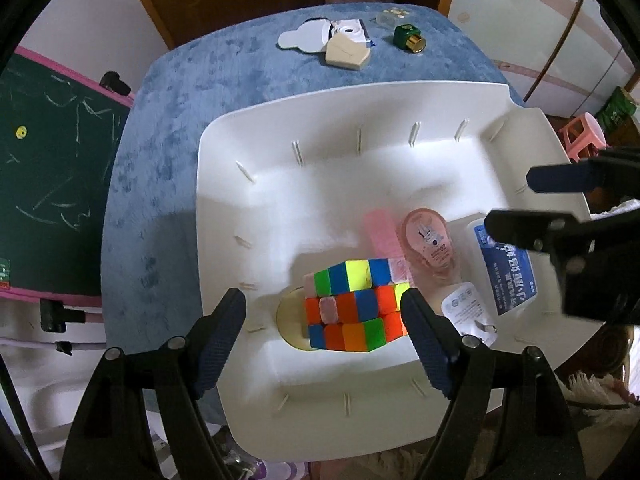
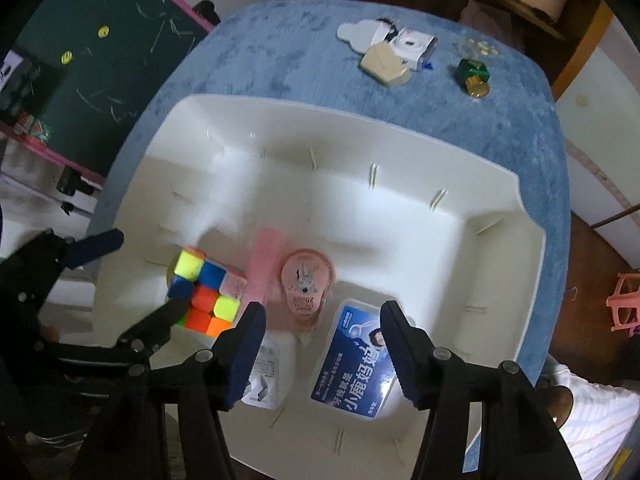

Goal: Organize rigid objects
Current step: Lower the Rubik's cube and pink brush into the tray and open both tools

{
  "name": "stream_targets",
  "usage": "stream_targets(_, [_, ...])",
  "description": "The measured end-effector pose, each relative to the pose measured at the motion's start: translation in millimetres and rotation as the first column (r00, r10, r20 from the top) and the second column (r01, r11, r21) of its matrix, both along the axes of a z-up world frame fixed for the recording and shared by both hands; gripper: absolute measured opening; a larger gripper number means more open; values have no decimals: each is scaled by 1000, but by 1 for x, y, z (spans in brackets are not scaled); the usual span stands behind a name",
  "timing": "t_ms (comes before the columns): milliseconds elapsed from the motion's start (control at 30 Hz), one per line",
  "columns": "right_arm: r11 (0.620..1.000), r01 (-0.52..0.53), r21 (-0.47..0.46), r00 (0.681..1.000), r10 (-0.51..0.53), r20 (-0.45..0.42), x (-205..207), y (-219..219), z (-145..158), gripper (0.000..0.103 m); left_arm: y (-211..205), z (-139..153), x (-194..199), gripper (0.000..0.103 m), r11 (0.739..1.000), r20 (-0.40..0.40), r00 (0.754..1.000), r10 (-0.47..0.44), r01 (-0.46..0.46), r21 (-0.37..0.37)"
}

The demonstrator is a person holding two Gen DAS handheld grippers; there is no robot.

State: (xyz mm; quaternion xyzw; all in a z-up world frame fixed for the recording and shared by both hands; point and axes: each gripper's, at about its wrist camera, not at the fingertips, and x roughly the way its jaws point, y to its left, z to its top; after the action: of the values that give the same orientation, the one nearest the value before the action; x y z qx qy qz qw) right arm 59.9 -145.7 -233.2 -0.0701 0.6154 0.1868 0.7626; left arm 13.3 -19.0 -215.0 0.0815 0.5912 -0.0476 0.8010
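A white bin (image 1: 360,112) (image 2: 460,184) stands on a blue cloth table. In it lie a colourful puzzle cube (image 1: 352,304) (image 2: 204,292), a pink bar (image 1: 382,232) (image 2: 266,264), a pink correction tape (image 1: 428,240) (image 2: 306,284), a blue-label box (image 1: 508,276) (image 2: 356,364) and a small white packet (image 1: 466,308) (image 2: 266,376). My left gripper (image 1: 324,320) is open above the cube, its jaws either side and apart from it. My right gripper (image 2: 322,336) is open and empty above the blue-label box; it also shows in the left wrist view (image 1: 516,204).
On the far table lie a beige pentagon block (image 1: 346,54) (image 2: 384,62), a white toy camera (image 1: 352,32) (image 2: 412,46), a green-and-gold bottle (image 1: 410,36) (image 2: 474,74) and a white bear-shaped card (image 1: 300,36). A green chalkboard (image 1: 48,176) stands left; a pink stool (image 1: 584,136) right.
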Motion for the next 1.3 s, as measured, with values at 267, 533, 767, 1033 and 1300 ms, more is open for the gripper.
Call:
stream_targets(267, [998, 32, 44, 999, -34, 36, 0, -9, 23, 60, -7, 16, 2, 82, 999, 44, 999, -32, 32, 4])
stream_targets(533, [995, 55, 79, 997, -59, 52, -1, -18, 35, 60, -10, 33, 5, 82, 998, 79, 995, -58, 57, 10])
stream_targets(767, [990, 90, 107, 993, -98, 70, 3, -30, 47, 60, -9, 59, 21, 82, 997, 111, 991, -69, 72, -20])
stream_targets(1033, [982, 135, 131, 984, -148, 95, 18, -46, 67, 60, -10, 105, 61, 82, 994, 158, 986, -55, 70, -89])
stream_targets(1300, [974, 172, 146, 963, -198, 183, 54, -67, 114, 60, -25, 164, 109, 83, 987, 270, 960, -69, 106, -122])
